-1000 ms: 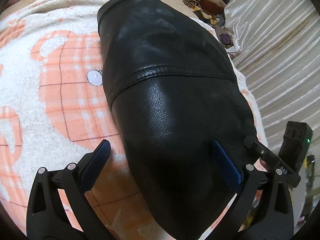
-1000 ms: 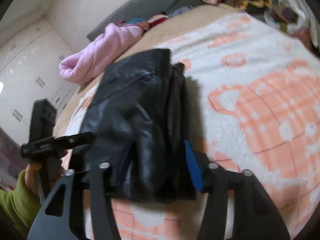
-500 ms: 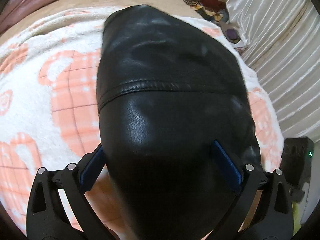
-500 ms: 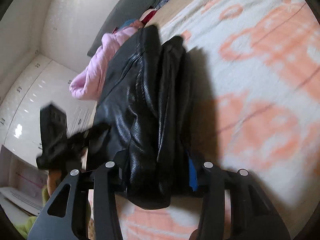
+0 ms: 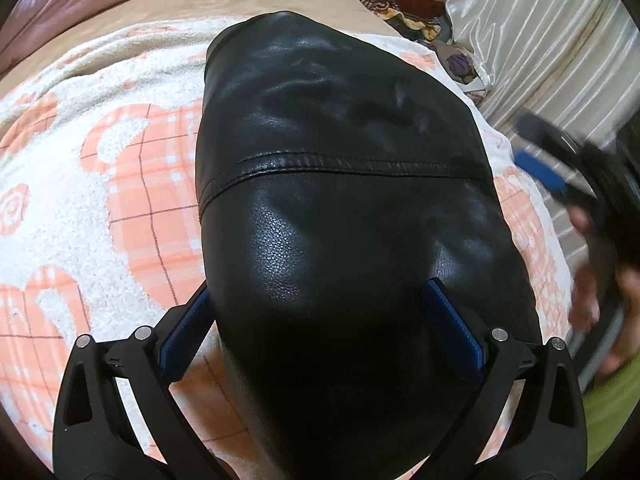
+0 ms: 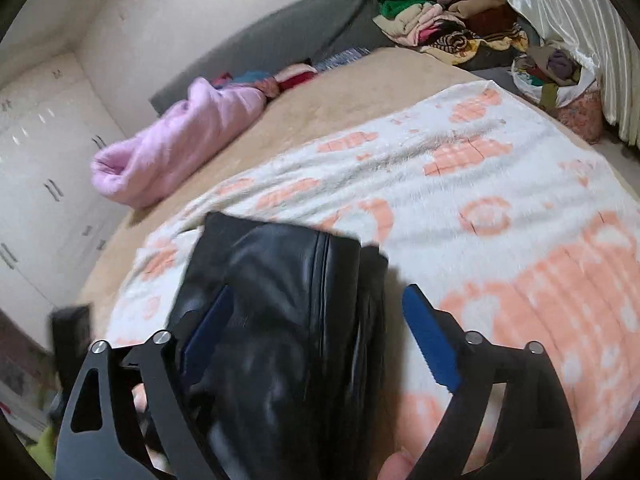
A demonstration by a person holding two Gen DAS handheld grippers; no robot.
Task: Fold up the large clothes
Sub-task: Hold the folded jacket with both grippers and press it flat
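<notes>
A folded black leather jacket [image 5: 340, 184] lies on a white and orange blanket [image 5: 100, 200] on the bed. My left gripper [image 5: 320, 312] stands wide at the jacket's near end, and the leather bulges up between its blue pads [image 5: 452, 328], touching the left one. In the right wrist view the jacket [image 6: 288, 320] shows its stacked folded edges. My right gripper [image 6: 316, 316] hangs over that end with its jaws opening. The left pad [image 6: 208, 328] is against the leather and the right pad stands apart from it. In the left wrist view a blurred blue pad [image 5: 540, 172] of the right gripper shows beside a hand [image 5: 592, 300].
A rolled pink blanket [image 6: 168, 148] lies at the bed's far left. A heap of mixed clothes [image 6: 452, 28] sits at the far corner by a pale curtain [image 5: 552, 40]. White wardrobes [image 6: 44, 168] line the left wall. A grey headboard [image 6: 280, 36] stands behind.
The right gripper went from closed on the jacket's folded edge to wide apart, and pulled up and back. The jacket now fills the gap between the left fingers.
</notes>
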